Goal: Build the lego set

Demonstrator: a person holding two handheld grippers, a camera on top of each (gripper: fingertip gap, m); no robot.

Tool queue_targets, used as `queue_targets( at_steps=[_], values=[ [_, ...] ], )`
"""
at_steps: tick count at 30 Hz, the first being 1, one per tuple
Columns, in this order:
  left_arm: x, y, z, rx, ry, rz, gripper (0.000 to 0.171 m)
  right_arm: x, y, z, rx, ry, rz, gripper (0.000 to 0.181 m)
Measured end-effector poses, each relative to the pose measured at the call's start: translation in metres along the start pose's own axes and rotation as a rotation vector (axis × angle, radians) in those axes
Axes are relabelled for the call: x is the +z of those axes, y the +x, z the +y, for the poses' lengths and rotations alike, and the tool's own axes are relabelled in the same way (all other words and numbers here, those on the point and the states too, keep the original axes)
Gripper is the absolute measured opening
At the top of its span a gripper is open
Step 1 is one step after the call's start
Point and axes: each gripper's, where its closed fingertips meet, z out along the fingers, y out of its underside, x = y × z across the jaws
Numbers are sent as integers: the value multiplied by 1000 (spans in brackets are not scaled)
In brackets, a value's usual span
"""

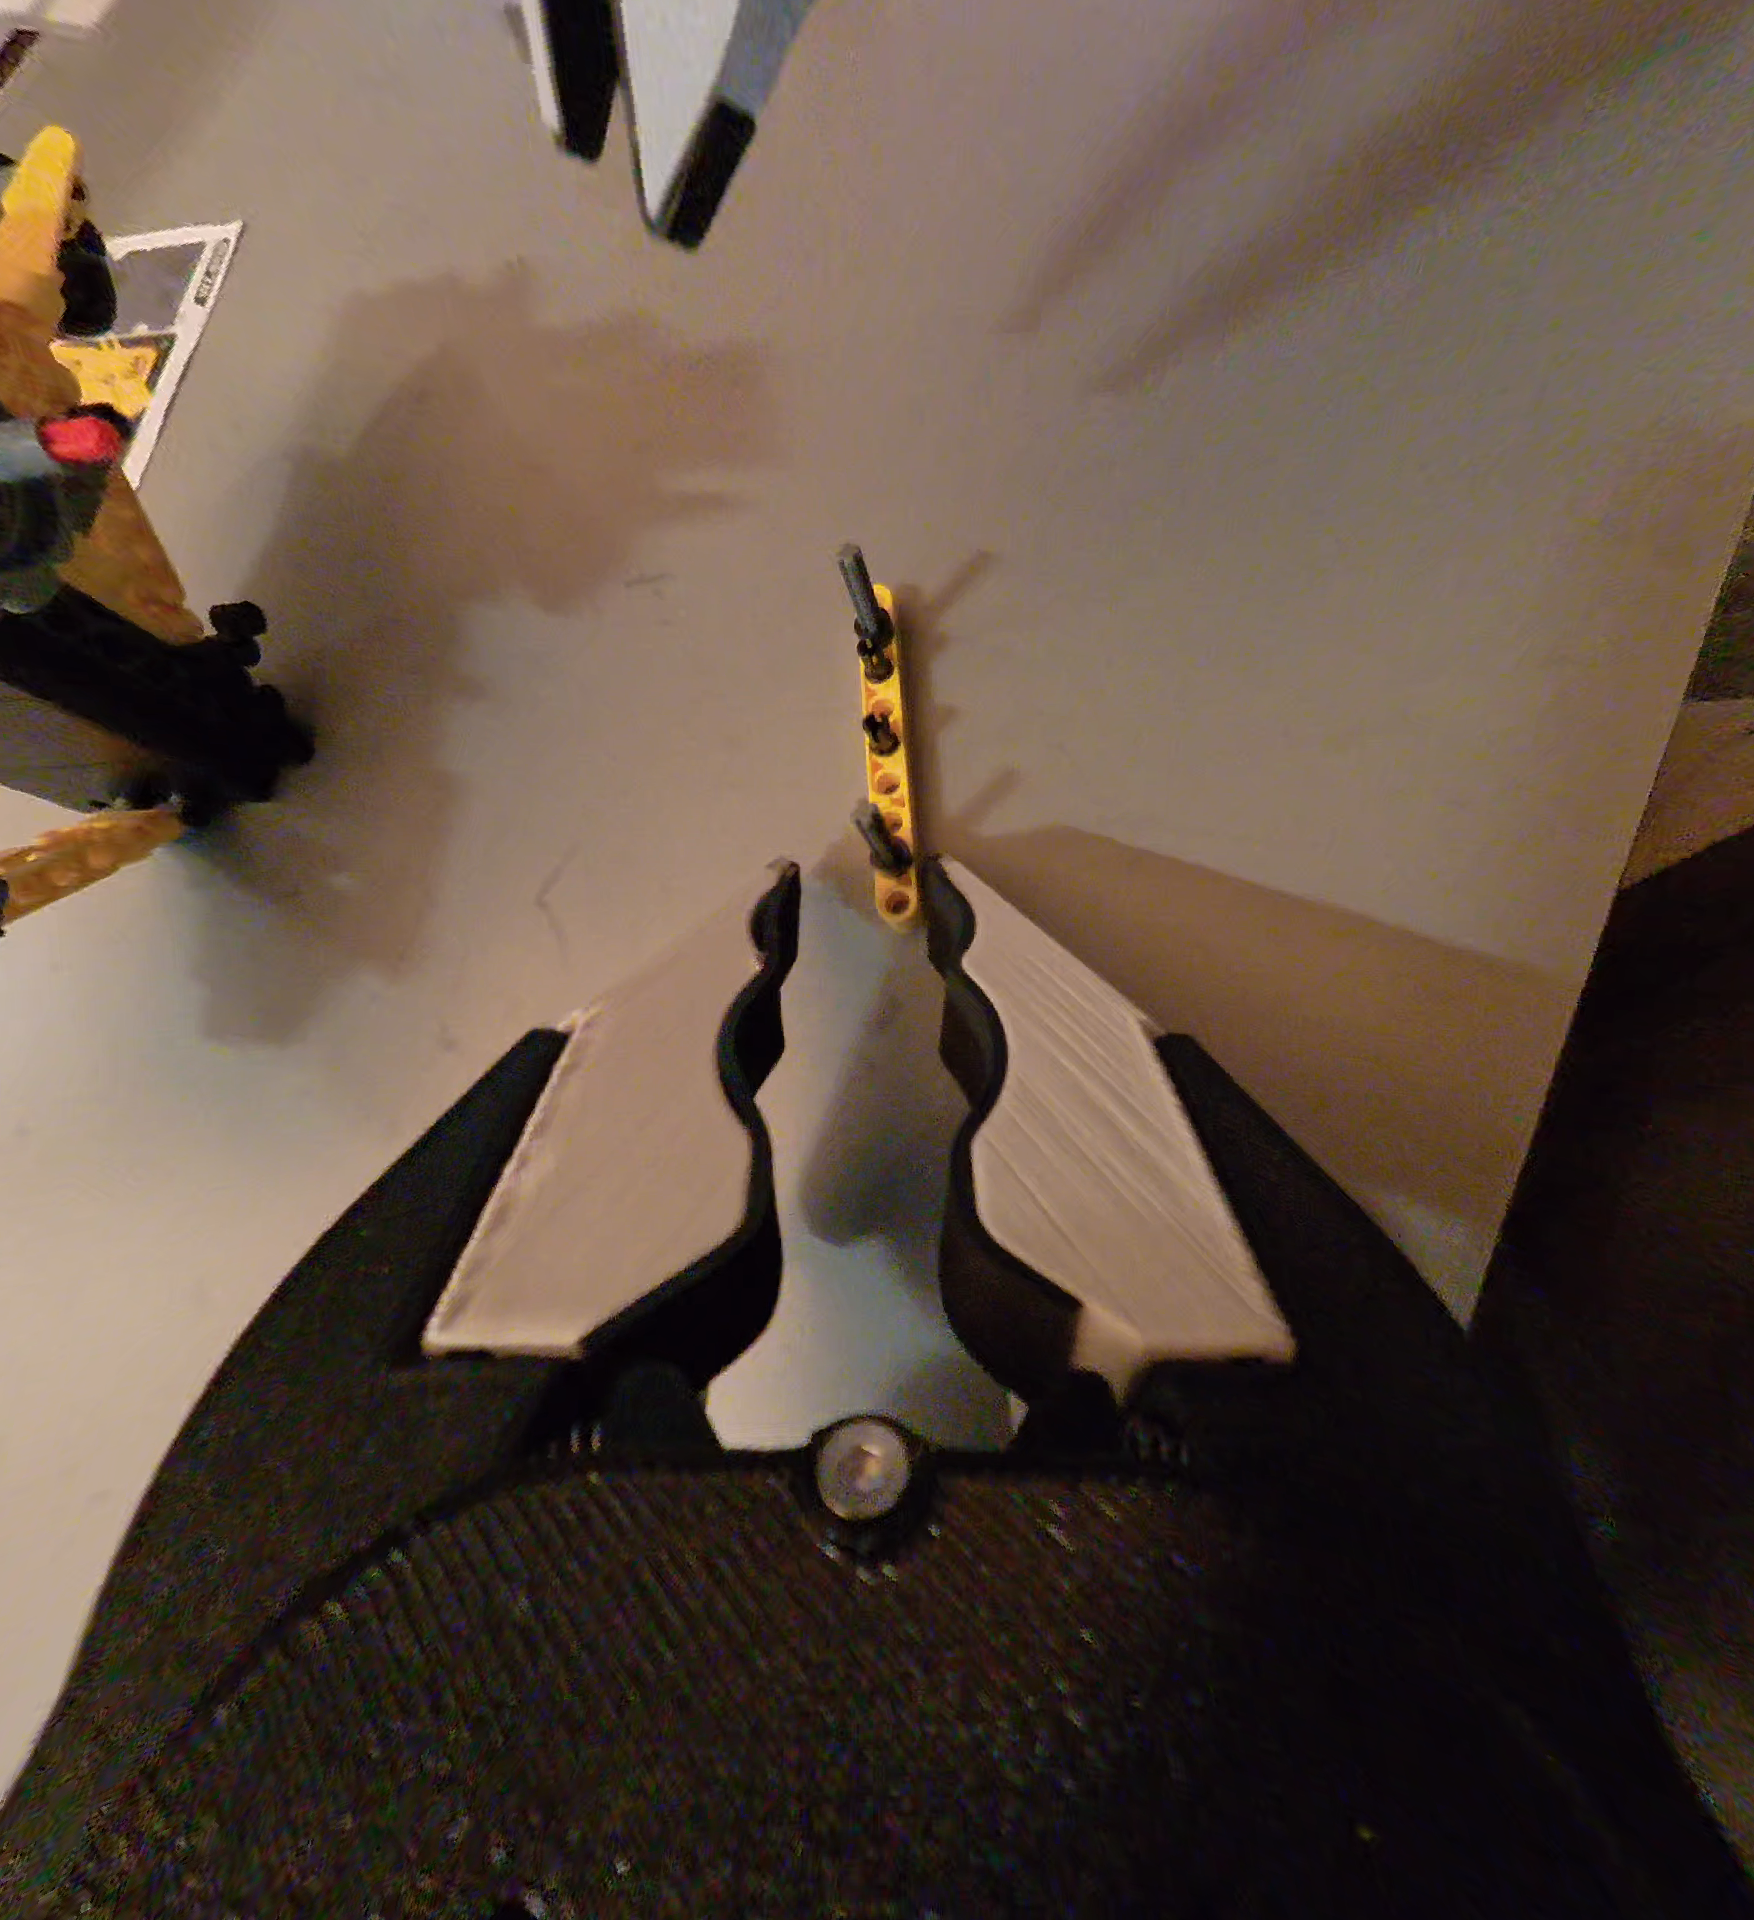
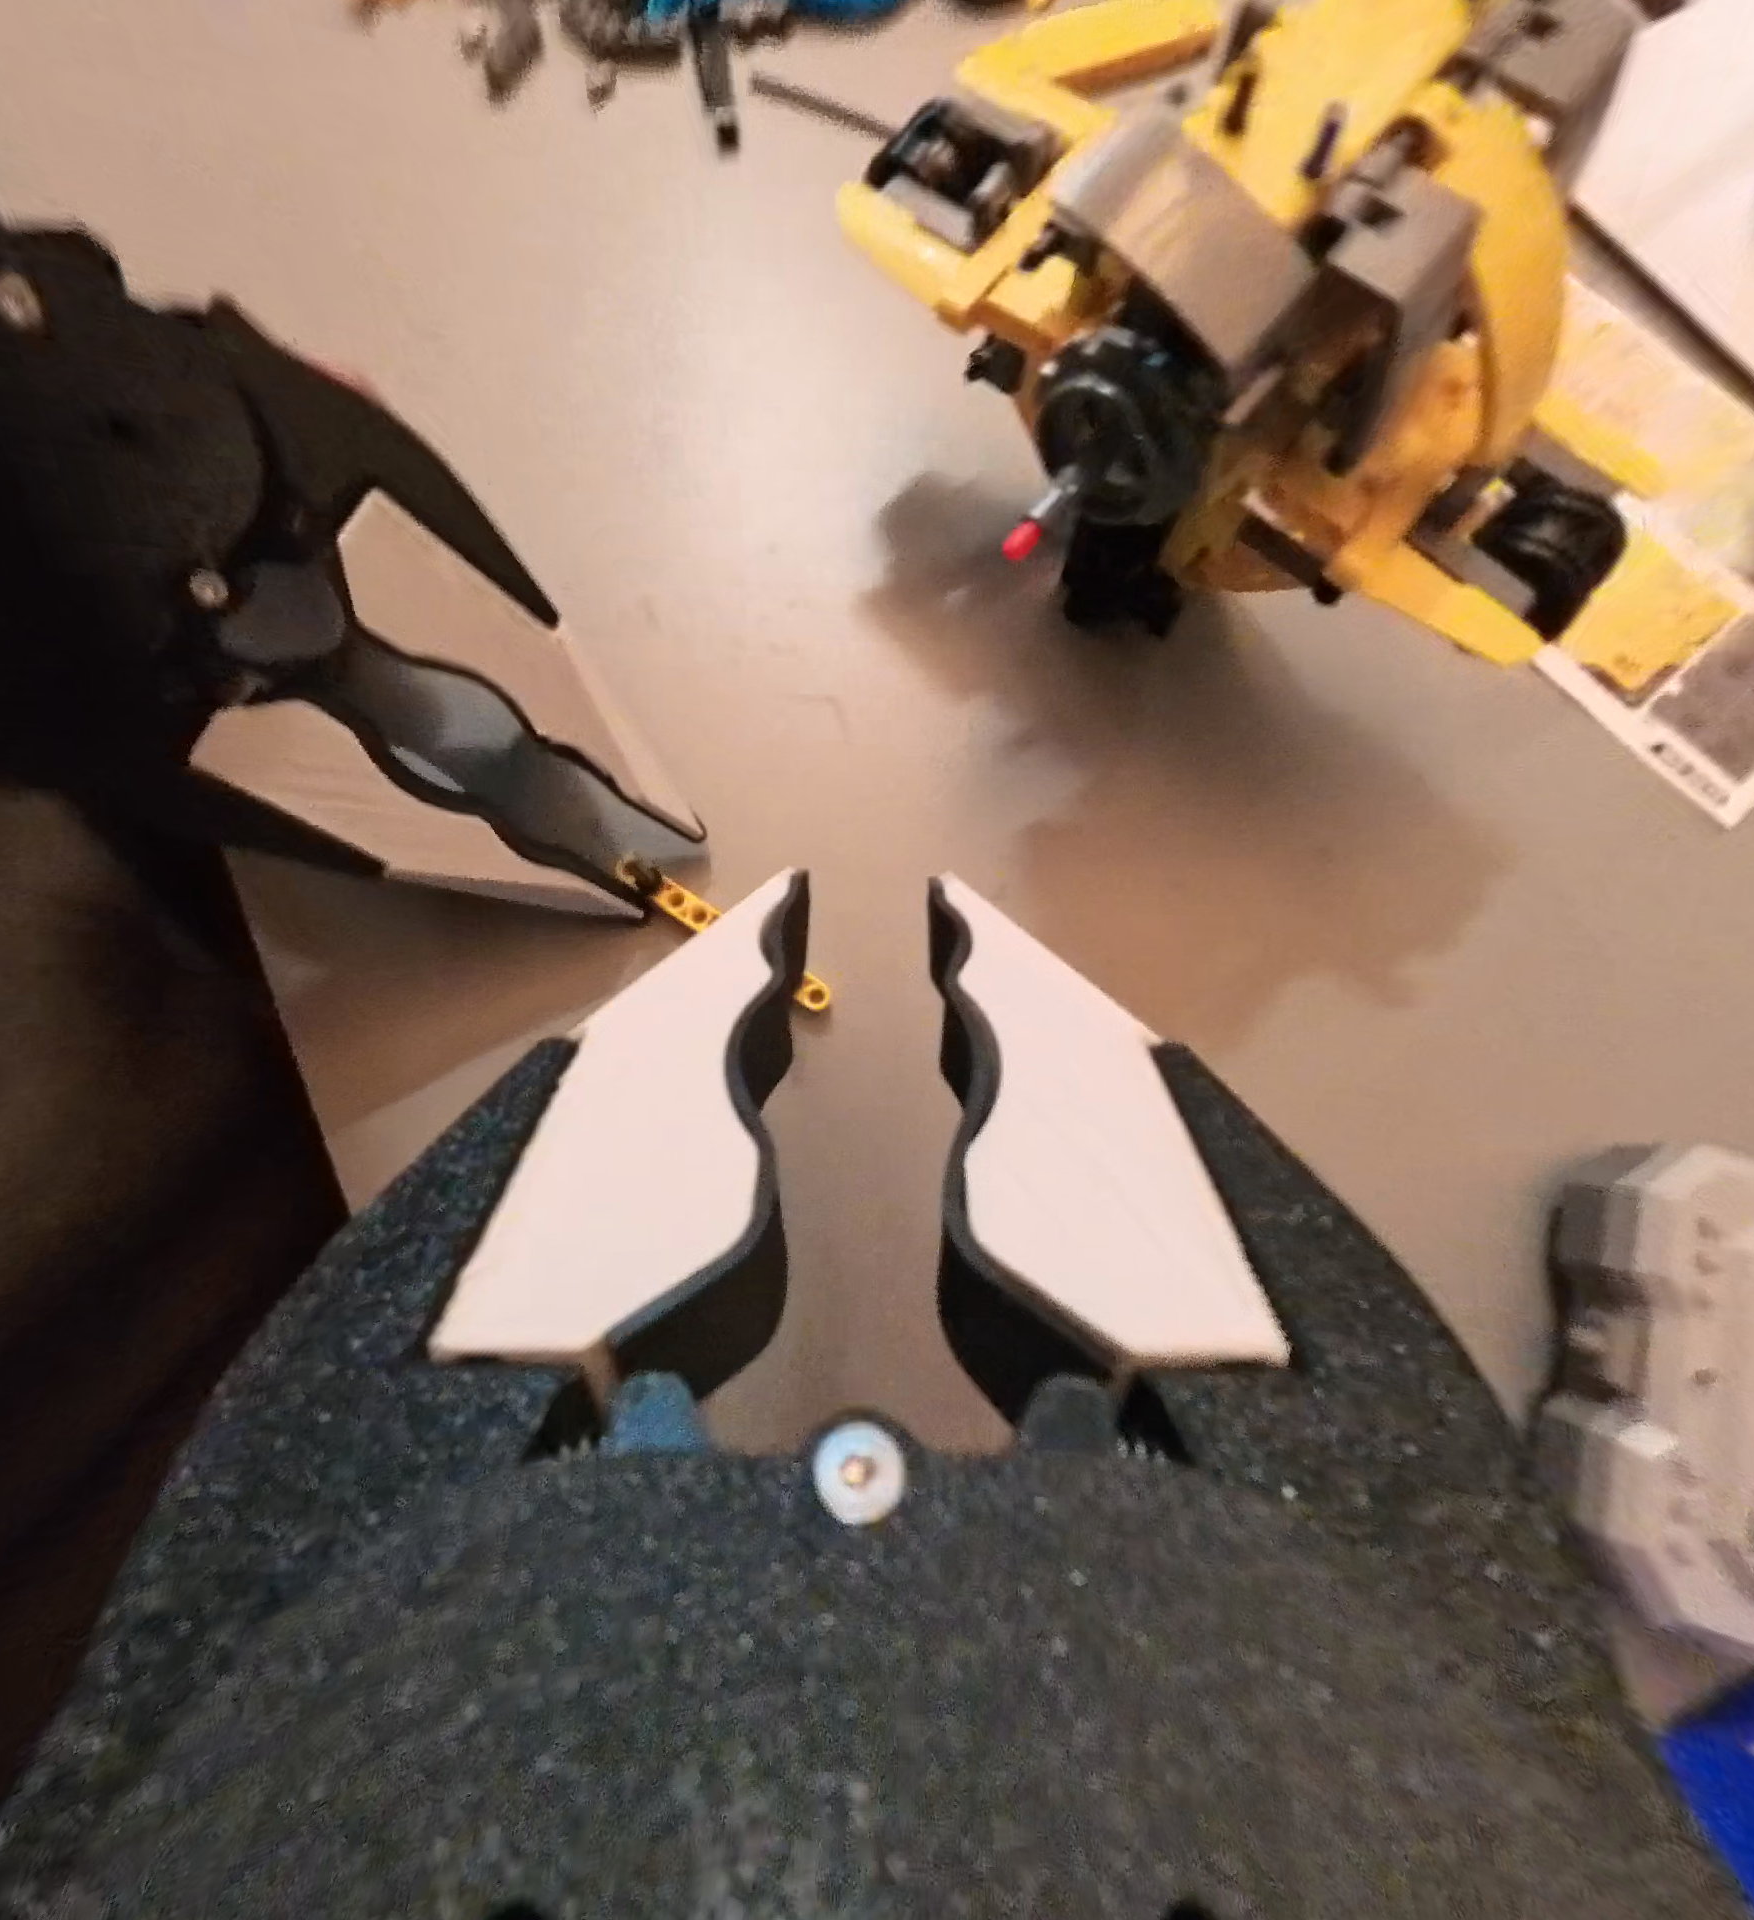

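- Two grippers are in my views; both stand parted with nothing clamped between their jaws.
- My left gripper (image 1: pixel 860 883) sits low over the grey table (image 1: pixel 1268 416), tips at the near end of one yellow perforated beam (image 1: pixel 888 748); the right-hand fingertip (image 1: pixel 940 883) is just beside that end, but I cannot confirm contact.
- I count three dark pins (image 1: pixel 878 727) standing in the beam's holes, the far one longest.
- From the right wrist view the beam (image 2: pixel 681 902) is partly hidden: its middle runs behind my right gripper's left finger (image 2: pixel 686 1039), and only one end shows between the fingers.
- My right gripper (image 2: pixel 868 894) hovers over bare table (image 2: pixel 644 416), released; the left gripper (image 2: pixel 660 883) shows at the left, blurred.
- One yellow and grey brick-built model (image 2: pixel 1299 343) with a black gear and a red-tipped axle (image 2: pixel 1024 538) stands well apart from the beam; the left wrist view cuts it off at the frame edge (image 1: pixel 21 499).
- One printed sheet (image 2: pixel 1735 665) lies under the model, partly covered.
- Loose parts (image 2: pixel 644 42) at the far table edge are too blurred to count.
- One pale box (image 2: pixel 1704 1403) at the lower right is cut off; its contents are indistinct.
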Motion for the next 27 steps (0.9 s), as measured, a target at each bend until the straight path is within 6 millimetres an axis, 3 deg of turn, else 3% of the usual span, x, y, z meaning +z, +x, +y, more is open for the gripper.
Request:
queue_targets(
  at_steps=[6,9,12,15,19,22,27],
  values=[
    [-24,-7,-4,-178,96,80,36,-8,12,4,99,160,25,27],
    [-41,-24,-19,-287,180,125,43,-8,46,-6,-24,196,209,28],
    [-57,-60,-38,-278,188,34,54,-19,90,-37,-79,327,403,17],
    [-70,-107,-59,-251,258,-106,64,-17,110,-63,19,483,332,18],
    [-70,-149,-72,-251,348,-122,57,-2,135,-66,141,594,232,6],
    [-68,-161,-76,-204,351,-135,50,-5,137,-66,221,684,181,6],
    [-74,-153,-86,-69,434,-190,38,-18,131,-56,200,729,220,13]
  ],
)
